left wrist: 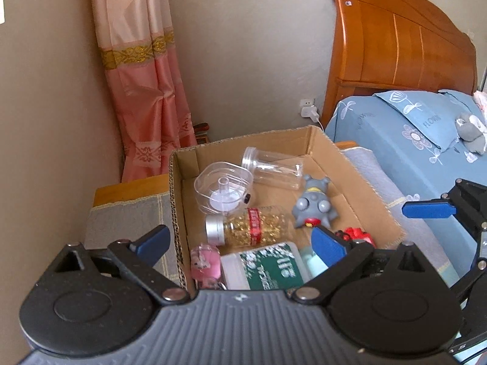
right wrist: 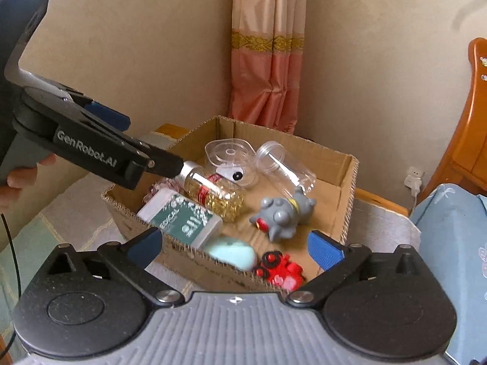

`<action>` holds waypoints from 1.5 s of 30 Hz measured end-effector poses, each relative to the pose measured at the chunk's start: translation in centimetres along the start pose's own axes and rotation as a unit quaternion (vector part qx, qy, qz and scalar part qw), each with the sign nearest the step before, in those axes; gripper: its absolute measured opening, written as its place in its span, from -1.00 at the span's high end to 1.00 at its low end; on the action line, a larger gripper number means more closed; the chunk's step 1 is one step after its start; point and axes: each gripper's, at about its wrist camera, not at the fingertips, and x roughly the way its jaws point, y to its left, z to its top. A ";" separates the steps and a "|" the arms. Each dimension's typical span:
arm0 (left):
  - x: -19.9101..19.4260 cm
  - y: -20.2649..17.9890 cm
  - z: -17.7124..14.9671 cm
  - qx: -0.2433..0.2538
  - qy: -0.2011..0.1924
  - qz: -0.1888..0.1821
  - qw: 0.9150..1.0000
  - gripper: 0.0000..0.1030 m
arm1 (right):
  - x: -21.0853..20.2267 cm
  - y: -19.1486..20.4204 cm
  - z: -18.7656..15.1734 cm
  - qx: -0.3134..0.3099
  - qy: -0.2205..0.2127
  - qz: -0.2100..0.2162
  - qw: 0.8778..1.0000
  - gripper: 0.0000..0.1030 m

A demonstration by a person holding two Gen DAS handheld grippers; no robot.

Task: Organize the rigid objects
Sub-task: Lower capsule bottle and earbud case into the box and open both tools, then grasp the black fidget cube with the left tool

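Observation:
An open cardboard box (left wrist: 350,164) (right wrist: 347,188) holds a clear square container (left wrist: 223,190) (right wrist: 229,153), a clear jar on its side (left wrist: 274,167) (right wrist: 286,167), a bottle of yellow beads (left wrist: 252,226) (right wrist: 216,193), a grey toy figure (left wrist: 315,205) (right wrist: 283,213), a green-and-white box (left wrist: 264,269) (right wrist: 182,217), a pink trinket (left wrist: 205,263), a light blue item (right wrist: 232,254) and a red toy (left wrist: 356,235) (right wrist: 281,270). My left gripper (left wrist: 240,245) is open and empty above the box's near edge. My right gripper (right wrist: 236,249) is open and empty above the box's near corner.
The box sits on a grey cloth (left wrist: 127,222) over a wooden bedside table (left wrist: 127,187). A bed with blue bedding (left wrist: 404,140) and a wooden headboard (left wrist: 401,39) is to the right. A pink curtain (left wrist: 143,76) hangs in the wall corner. A wall plug (left wrist: 310,111) is behind.

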 end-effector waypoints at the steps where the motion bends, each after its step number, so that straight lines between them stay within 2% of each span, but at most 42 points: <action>1: -0.3 -0.1 -0.1 0.001 0.001 0.000 1.000 -0.92 | -0.3 0.0 -0.3 0.002 -0.001 -0.001 1.000 -1.00; 10: -2.2 -2.3 -2.2 0.012 0.017 0.001 1.000 -0.92 | -2.6 0.6 -3.6 0.042 0.002 0.005 0.999 -1.00; 21: -4.5 -4.8 -4.0 0.022 0.025 0.006 0.999 -0.92 | -6.0 1.0 -6.9 0.078 -0.009 -0.009 0.997 -1.00; 26: -5.9 -5.7 -4.8 0.018 0.020 0.001 1.000 -0.92 | -7.2 1.2 -8.1 0.082 -0.013 -0.038 0.996 -1.00; 30: -6.3 -6.6 -6.3 0.015 0.012 -0.007 1.000 -0.92 | -7.4 1.4 -9.9 0.084 -0.007 -0.080 0.993 -1.00; 33: -5.5 -7.5 -7.9 0.019 -0.006 -0.029 0.999 -0.92 | -6.7 1.2 -11.7 0.091 0.011 -0.095 0.991 -1.00; 37: -3.0 -8.9 -9.4 0.003 0.010 -0.046 0.999 -0.92 | -5.5 0.8 -14.1 0.105 0.033 -0.091 0.990 -1.00; 40: -0.6 -10.1 -10.3 -0.009 0.020 -0.037 0.999 -0.92 | -4.9 0.8 -15.5 0.100 0.046 -0.107 0.988 -1.00; 45: 2.7 -12.3 -11.2 0.008 0.030 -0.007 1.000 -0.93 | -3.7 0.8 -17.2 0.077 0.074 -0.132 0.985 -1.00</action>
